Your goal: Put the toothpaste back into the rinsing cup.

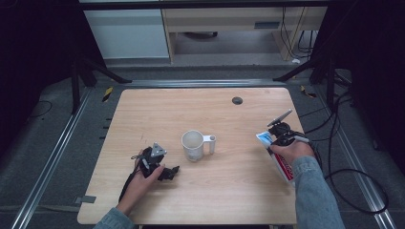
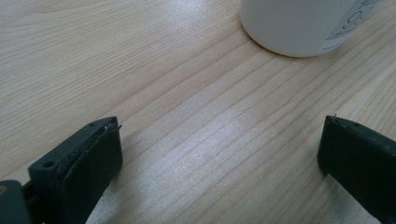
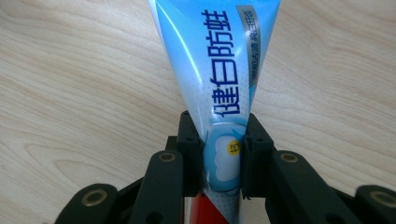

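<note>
Between the jaws: right gripper [image 3: 223,161] clamped on the toothpaste tube [image 3: 217,79], pads squeezing its lower body, flat crimped end pointing away.
Tube: soft glossy plastic, blue-white with a red band, at the table's right side.
Left gripper [image 2: 219,158]: jaws apart, holding nothing.
Nearby: white handled mug [image 1: 193,145] mid-table [image 1: 229,191], pale wood grain.
</note>
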### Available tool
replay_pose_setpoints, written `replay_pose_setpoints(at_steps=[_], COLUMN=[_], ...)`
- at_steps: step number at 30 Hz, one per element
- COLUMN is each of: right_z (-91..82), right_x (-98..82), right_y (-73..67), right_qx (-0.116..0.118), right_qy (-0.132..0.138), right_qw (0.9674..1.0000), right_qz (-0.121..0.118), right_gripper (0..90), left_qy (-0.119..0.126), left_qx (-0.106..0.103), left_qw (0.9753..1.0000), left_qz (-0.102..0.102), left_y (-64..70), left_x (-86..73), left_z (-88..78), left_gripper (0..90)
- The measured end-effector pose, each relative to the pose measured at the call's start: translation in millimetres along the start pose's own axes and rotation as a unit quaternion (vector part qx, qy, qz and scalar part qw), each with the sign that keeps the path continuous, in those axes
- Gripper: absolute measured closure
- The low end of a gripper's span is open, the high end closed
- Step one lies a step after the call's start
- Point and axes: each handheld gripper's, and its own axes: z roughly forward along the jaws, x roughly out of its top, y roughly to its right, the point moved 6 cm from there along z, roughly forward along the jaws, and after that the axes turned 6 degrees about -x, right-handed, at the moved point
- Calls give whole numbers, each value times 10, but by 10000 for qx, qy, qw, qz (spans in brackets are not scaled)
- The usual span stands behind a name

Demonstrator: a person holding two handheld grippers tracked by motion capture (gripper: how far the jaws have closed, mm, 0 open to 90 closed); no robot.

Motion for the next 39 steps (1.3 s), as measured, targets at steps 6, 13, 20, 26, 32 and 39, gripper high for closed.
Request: replay_pose_setpoints(at_steps=[6,13,20,26,32,39], right_z=[-120,-252,-384,-436,-508,-572], right_x=[63,173,318,446,588,690], right_y=[-14,-98,-157,-262,-403,-559], right_qx=[31,132,197,271,225,303], right_qy=[230,602,1116,1521,2029,2431], right_qw=[9997,9981,9936,9880,9789,9695], right_qz=[30,-13,-4,72,57,57], right_gripper=[735,735,734,734,734,734], left_qy=[1,3,2,3,2,1], left_qx=[1,2,0,0,1,5], left_qw=[10000,10000,10000,10000,10000,10000], left_qz=[0,-2,-2,-3,-3,-5], left_y=[0,0,0,0,0,1], left_x=[0,0,0,0,1,1], left_z=[0,0,0,0,1,1], left_gripper=[0,0,0,0,0,0])
